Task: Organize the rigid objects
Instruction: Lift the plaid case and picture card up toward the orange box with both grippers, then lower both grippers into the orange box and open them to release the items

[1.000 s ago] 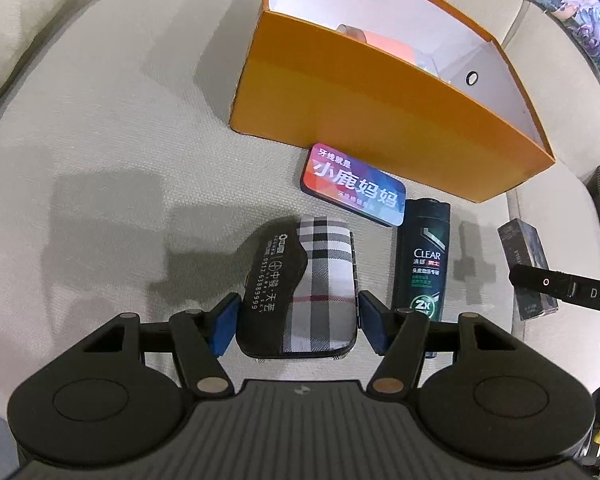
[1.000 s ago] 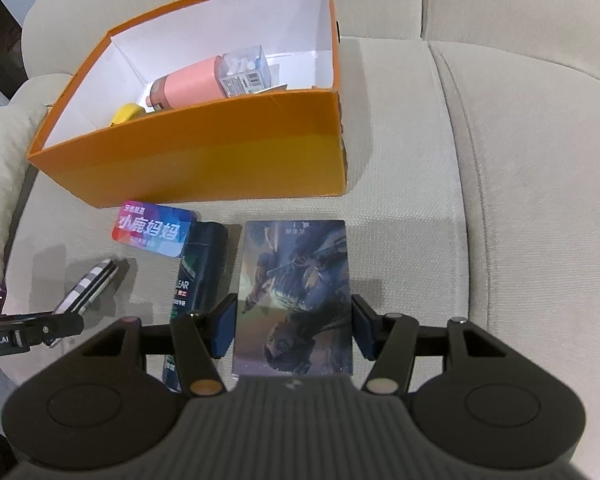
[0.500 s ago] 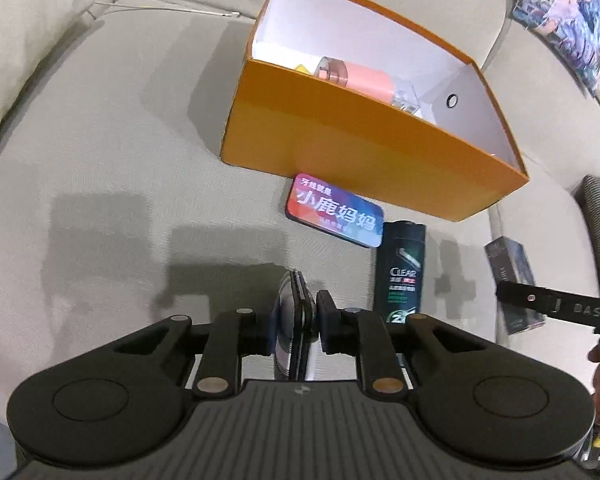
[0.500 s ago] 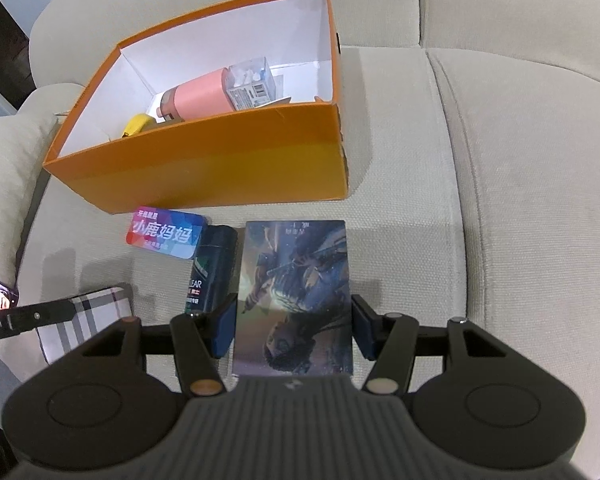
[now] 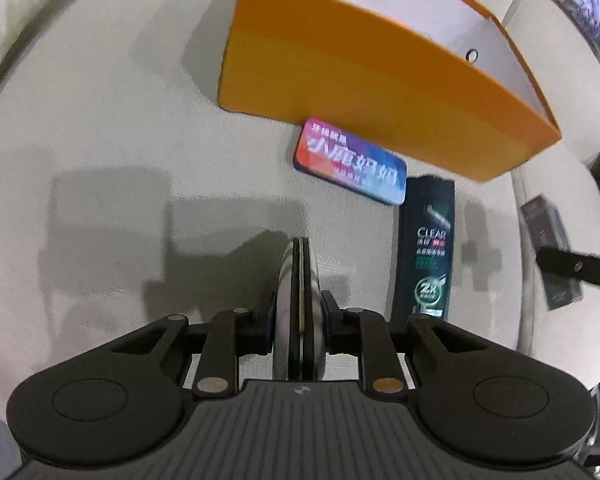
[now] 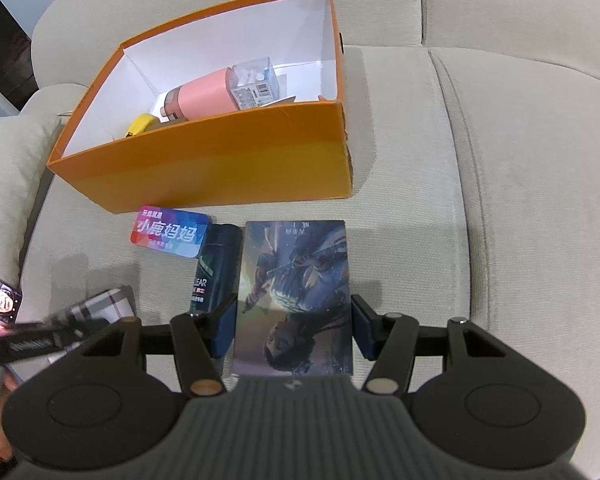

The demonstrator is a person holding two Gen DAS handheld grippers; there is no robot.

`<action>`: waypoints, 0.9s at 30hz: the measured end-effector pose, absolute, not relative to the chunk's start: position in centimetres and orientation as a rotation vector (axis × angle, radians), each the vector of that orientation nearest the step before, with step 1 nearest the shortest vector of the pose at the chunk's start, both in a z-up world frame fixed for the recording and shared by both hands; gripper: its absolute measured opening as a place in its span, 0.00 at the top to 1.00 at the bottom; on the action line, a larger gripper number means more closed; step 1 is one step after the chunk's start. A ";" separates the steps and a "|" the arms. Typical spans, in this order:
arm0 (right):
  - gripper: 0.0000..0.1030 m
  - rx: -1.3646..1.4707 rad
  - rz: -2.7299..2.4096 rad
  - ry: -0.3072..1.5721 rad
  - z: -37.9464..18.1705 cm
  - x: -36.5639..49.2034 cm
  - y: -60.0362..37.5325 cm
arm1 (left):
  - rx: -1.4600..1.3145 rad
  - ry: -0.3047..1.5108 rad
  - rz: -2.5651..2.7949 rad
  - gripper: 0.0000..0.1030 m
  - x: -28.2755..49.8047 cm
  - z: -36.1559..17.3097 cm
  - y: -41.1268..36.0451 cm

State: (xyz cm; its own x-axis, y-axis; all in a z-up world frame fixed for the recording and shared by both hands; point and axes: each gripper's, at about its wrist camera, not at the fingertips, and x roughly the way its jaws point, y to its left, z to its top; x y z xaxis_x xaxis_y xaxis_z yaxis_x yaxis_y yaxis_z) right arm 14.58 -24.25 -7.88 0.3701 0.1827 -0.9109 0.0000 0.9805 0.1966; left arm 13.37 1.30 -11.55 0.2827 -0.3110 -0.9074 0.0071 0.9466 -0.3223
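My left gripper (image 5: 299, 322) is shut on a plaid glasses case (image 5: 300, 292), which stands on edge between the pads just above the sofa seat. The case shows again, blurred, in the right wrist view (image 6: 100, 304). My right gripper (image 6: 294, 330) is shut on a flat box with a blue illustrated cover (image 6: 296, 292), pads against its two long sides. That box (image 5: 548, 248) appears at the far right of the left wrist view. Ahead stands an open orange box (image 6: 228, 164) (image 5: 380, 92). Before it lie a colourful tin (image 5: 350, 160) (image 6: 170, 232) and a dark shampoo bottle (image 5: 426, 248) (image 6: 214, 264).
Inside the orange box lie a pink bottle (image 6: 204, 94), a clear plastic case (image 6: 254, 82) and a yellow item (image 6: 142, 126). Everything rests on a beige sofa seat (image 6: 520, 200). A patterned cushion (image 5: 580, 4) sits behind the box. A sofa arm (image 6: 8, 184) rises at the left.
My left gripper closed on the plaid case, which went from lying flat between open fingers to standing on edge in the grip. The right gripper and its box stayed put.
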 end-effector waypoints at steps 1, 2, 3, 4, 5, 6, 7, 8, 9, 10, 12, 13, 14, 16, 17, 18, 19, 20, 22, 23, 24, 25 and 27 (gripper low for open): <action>0.42 0.176 0.118 1.186 -7.8 14.6 -24.3 | -0.268 1.263 -0.219 0.77 13.2 -11.4 1.2; 0.42 0.179 0.119 1.183 -7.7 14.6 -24.3 | -0.268 1.258 -0.228 0.77 13.2 -11.2 1.2; 0.42 0.181 0.120 1.181 -7.7 14.6 -24.4 | -0.277 1.257 -0.236 0.78 13.1 -11.0 1.2; 0.42 0.185 0.120 1.178 -7.5 14.5 -24.5 | -0.296 1.253 -0.242 0.78 13.1 -10.7 1.4; 0.42 0.191 0.122 1.174 -7.4 14.5 -24.5 | -0.301 1.246 -0.245 0.78 13.0 -10.4 1.5; 0.42 0.198 0.125 1.170 -7.2 14.4 -24.5 | -0.298 1.236 -0.246 0.78 12.9 -10.1 1.5; 0.42 0.205 0.128 1.164 -6.9 14.4 -24.6 | -0.294 1.221 -0.246 0.78 12.7 -9.6 1.5; 0.42 0.212 0.133 1.155 -6.5 14.4 -24.6 | -0.284 1.202 -0.243 0.78 12.6 -9.0 1.5; 0.42 0.219 0.137 1.147 -6.2 14.4 -24.6 | -0.278 1.186 -0.242 0.78 12.5 -8.4 1.6; 0.42 0.230 0.140 1.137 -5.8 14.3 -24.5 | -0.279 1.168 -0.242 0.78 12.5 -7.8 1.7; 0.42 0.248 0.152 1.115 -4.8 14.2 -24.4 | -0.286 1.134 -0.241 0.78 12.2 -6.5 1.9; 0.42 0.251 0.160 1.104 -4.3 14.1 -24.3 | -0.289 1.112 -0.238 0.78 12.0 -5.8 2.0; 0.42 0.256 0.167 1.095 -3.9 14.0 -24.0 | -0.287 1.092 -0.234 0.78 11.8 -5.2 2.0; 0.42 0.269 0.191 1.078 -2.9 14.0 -23.5 | -0.286 1.050 -0.224 0.78 11.6 -3.8 1.9; 0.42 0.271 0.201 1.067 -2.4 14.0 -23.2 | -0.287 1.030 -0.222 0.78 11.5 -3.1 1.8; 0.42 0.273 0.210 1.056 -1.8 14.0 -22.9 | -0.289 1.015 -0.222 0.78 11.6 -2.5 1.7; 0.42 0.280 0.220 1.044 -1.3 14.1 -22.6 | -0.297 0.996 -0.225 0.78 11.7 -1.7 1.6; 0.42 0.285 0.228 1.034 -0.9 14.2 -22.4 | -0.307 0.976 -0.231 0.78 11.7 -0.8 1.5; 0.42 0.291 0.240 1.012 0.1 14.6 -22.0 | -0.315 0.941 -0.237 0.78 12.1 0.6 1.3; 0.42 0.297 0.243 0.999 0.6 14.8 -21.9 | -0.318 0.920 -0.239 0.78 12.5 1.4 1.1; 0.42 0.304 0.241 0.987 1.0 14.9 -21.7 | -0.317 0.903 -0.237 0.78 12.9 1.9 0.9; 0.42 0.308 0.241 0.972 1.5 15.3 -21.6 | -0.311 0.884 -0.232 0.78 13.5 2.6 0.8; 0.42 0.313 0.234 0.942 2.3 16.0 -21.6 | -0.312 0.852 -0.226 0.78 15.0 3.4 1.0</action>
